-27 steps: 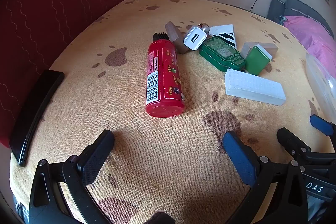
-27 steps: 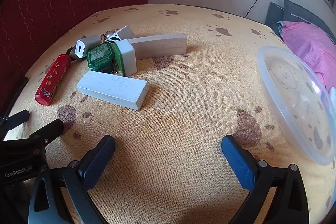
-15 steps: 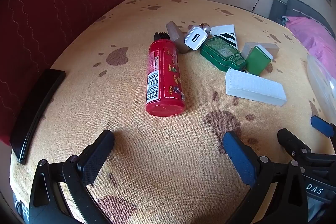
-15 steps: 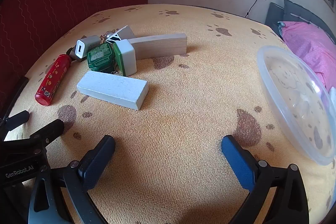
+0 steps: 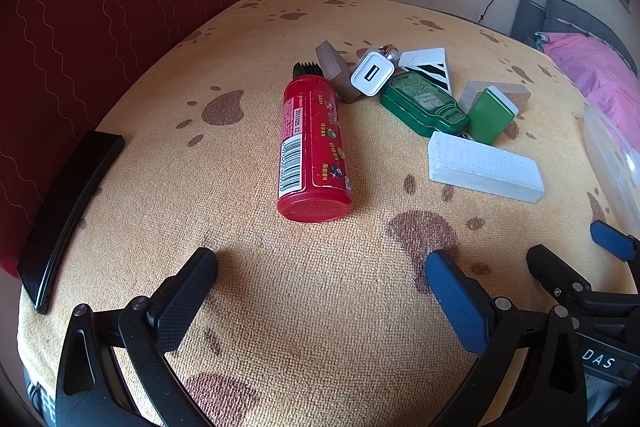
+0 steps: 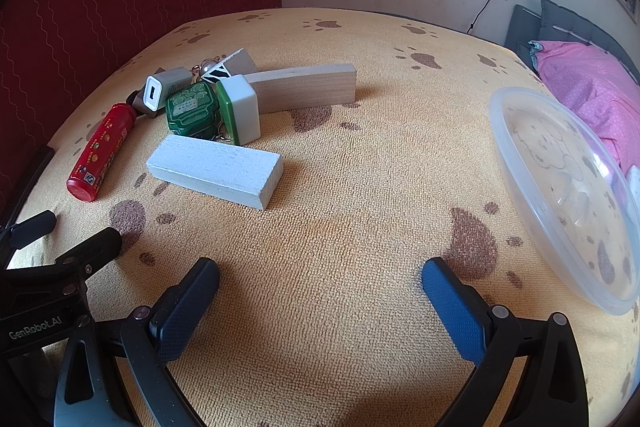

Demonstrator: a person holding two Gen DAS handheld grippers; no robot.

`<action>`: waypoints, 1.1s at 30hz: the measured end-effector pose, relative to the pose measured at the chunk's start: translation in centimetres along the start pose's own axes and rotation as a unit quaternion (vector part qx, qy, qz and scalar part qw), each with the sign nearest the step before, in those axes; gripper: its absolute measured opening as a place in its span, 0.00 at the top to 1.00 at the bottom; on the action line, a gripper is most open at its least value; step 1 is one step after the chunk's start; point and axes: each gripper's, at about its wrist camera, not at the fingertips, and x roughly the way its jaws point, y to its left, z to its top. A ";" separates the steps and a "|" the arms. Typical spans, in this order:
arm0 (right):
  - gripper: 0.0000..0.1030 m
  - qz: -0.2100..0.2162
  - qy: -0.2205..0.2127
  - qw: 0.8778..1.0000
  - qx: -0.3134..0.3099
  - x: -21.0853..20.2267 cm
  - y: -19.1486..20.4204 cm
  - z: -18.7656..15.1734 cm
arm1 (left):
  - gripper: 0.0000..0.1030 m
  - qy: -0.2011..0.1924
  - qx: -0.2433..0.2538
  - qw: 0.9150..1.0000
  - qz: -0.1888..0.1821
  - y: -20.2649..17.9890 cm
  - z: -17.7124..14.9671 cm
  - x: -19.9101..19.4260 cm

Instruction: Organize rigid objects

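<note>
Left gripper point(image 5: 320, 265) and right gripper point(image 6: 320, 273) both gaping wide, empty, above yellow paw-print cloth point(image 6: 360, 227). Red cylindrical bottle point(image 5: 314, 151), white wooden block point(image 6: 216, 171) and green tin point(image 6: 194, 109) clustered left of clear plastic bowl point(image 6: 520, 163), well apart from it.

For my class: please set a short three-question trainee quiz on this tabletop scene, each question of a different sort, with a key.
1. True or false: the red bottle stands upright.
2. Which lies nearest the right gripper? A) white block B) wooden block C) white charger
3. Fill in: the clear bowl holds ____.

Key: 1 false, it lies on its side. 2 A. 3 nothing.
</note>
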 end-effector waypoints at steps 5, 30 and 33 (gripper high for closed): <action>0.00 0.000 0.000 1.000 0.000 0.0 0.0 0.0 | 0.00 -0.002 -0.004 1.000 -0.007 0.2 0.1 -0.2; 0.00 0.000 0.000 1.000 0.000 -0.1 0.0 0.0 | 0.08 -0.040 -0.025 0.999 0.016 2.5 2.3 -0.9; 0.00 0.000 0.000 1.000 0.000 -0.1 0.0 0.0 | 0.13 -0.035 -0.024 0.999 0.014 2.5 2.6 -0.5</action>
